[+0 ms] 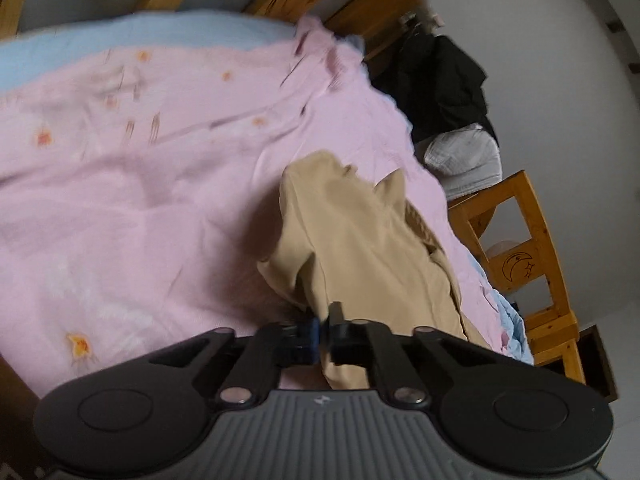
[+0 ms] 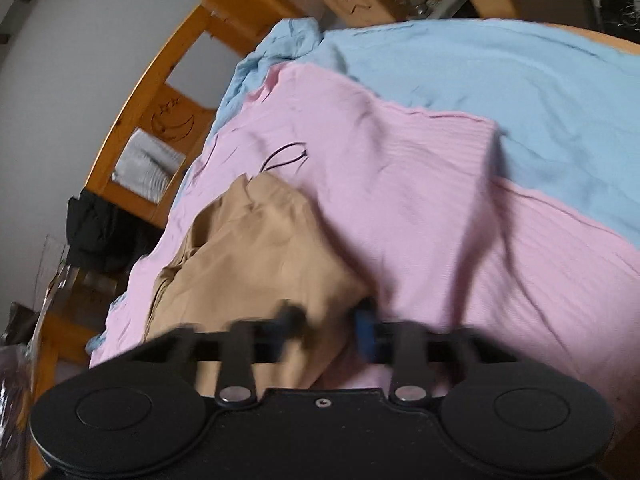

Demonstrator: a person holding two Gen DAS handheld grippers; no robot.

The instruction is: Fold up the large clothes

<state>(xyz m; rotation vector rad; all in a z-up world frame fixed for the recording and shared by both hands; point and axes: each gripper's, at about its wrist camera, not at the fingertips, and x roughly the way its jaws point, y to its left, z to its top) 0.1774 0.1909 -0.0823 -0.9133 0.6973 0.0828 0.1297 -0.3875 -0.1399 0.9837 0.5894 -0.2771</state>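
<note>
A tan garment (image 1: 360,248) lies crumpled on a pink cover (image 1: 140,200) spread over a bed. My left gripper (image 1: 324,334) is shut on the near edge of the garment, and cloth hangs below the pinch. In the right wrist view the same tan garment (image 2: 248,256) lies left of centre on the pink cover (image 2: 420,200). My right gripper (image 2: 330,318) is blurred. Its fingers stand apart, with a corner of the garment in the gap between them. I cannot see the pads pressing on it.
A light blue sheet (image 2: 480,72) lies under the pink cover. A wooden bed rail (image 1: 532,240) (image 2: 160,92) runs along the far side. Dark clothing (image 1: 440,80) and a pale folded cloth (image 1: 464,160) lie beyond it. A thin black cord (image 2: 288,156) rests on the cover.
</note>
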